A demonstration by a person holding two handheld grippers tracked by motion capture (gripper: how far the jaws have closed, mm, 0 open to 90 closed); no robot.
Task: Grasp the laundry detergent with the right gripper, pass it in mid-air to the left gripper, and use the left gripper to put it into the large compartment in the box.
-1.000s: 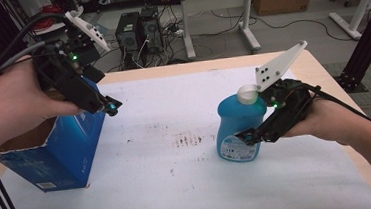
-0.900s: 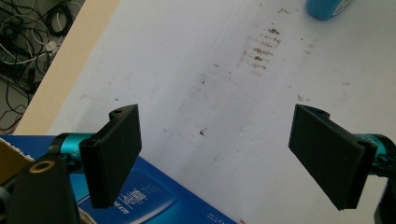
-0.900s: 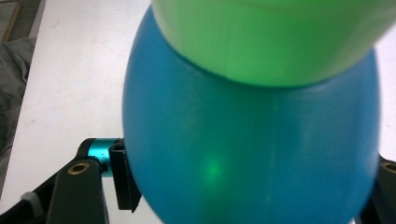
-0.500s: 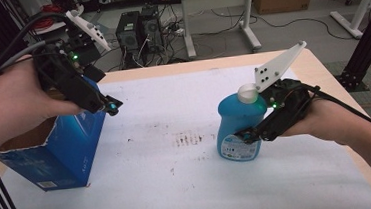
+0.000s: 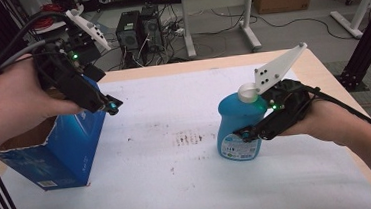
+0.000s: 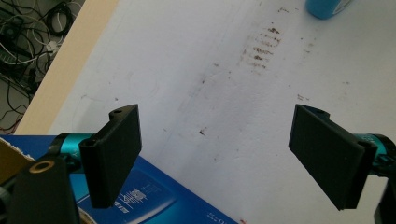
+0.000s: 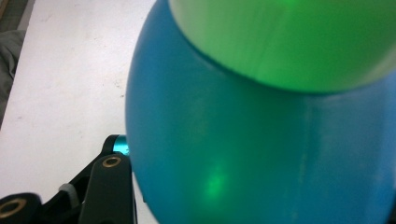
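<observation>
The right gripper (image 5: 248,132) is clamping its fingers on the upright blue plastic bottle with a pale cap (image 5: 238,125), standing on the white-covered desk (image 5: 180,185). The left gripper (image 6: 224,158), fingers gaping wide and empty, is hovering over the open blue cardboard box (image 5: 61,149).

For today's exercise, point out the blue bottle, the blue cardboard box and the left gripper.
blue bottle (image 5: 237,123), high view, on its blue body above the label.
blue cardboard box (image 5: 62,152), high view, on its front side wall.
left gripper (image 6: 215,154), left gripper view, midway between its open jaws.

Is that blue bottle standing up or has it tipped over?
Upright: the blue bottle stands on its base on the table, cap upward, with the right gripper around it.
</observation>
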